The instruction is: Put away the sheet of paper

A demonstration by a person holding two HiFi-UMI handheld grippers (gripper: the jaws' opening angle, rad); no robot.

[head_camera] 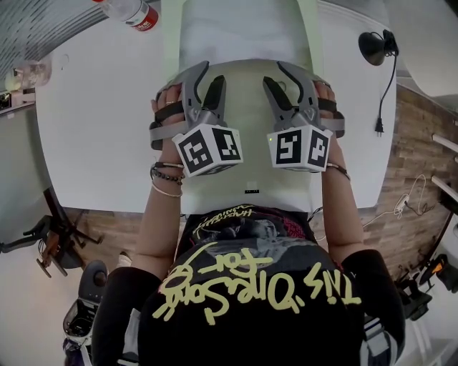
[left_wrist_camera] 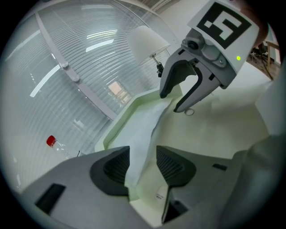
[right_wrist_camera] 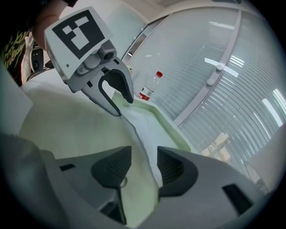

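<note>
A white sheet of paper [head_camera: 236,32] lies in a pale green open folder [head_camera: 247,143] on the white table. Its near edge stands up in a ridge. My left gripper [head_camera: 211,75] and right gripper [head_camera: 275,75] hover side by side over the folder, both pointing at that edge. In the left gripper view the sheet [left_wrist_camera: 143,129] runs between the open jaws of the left gripper [left_wrist_camera: 143,165], with the right gripper [left_wrist_camera: 172,103] beyond. In the right gripper view the sheet [right_wrist_camera: 147,125] passes between the open jaws of the right gripper [right_wrist_camera: 144,167], and the left gripper [right_wrist_camera: 124,106] stands farther along.
A clear bottle with a red cap [head_camera: 132,11] lies at the table's far left corner. A black desk lamp [head_camera: 376,46] with a hanging cable stands at the far right. The table's front edge is right at the person's body. Ribbed glass walls surround the table.
</note>
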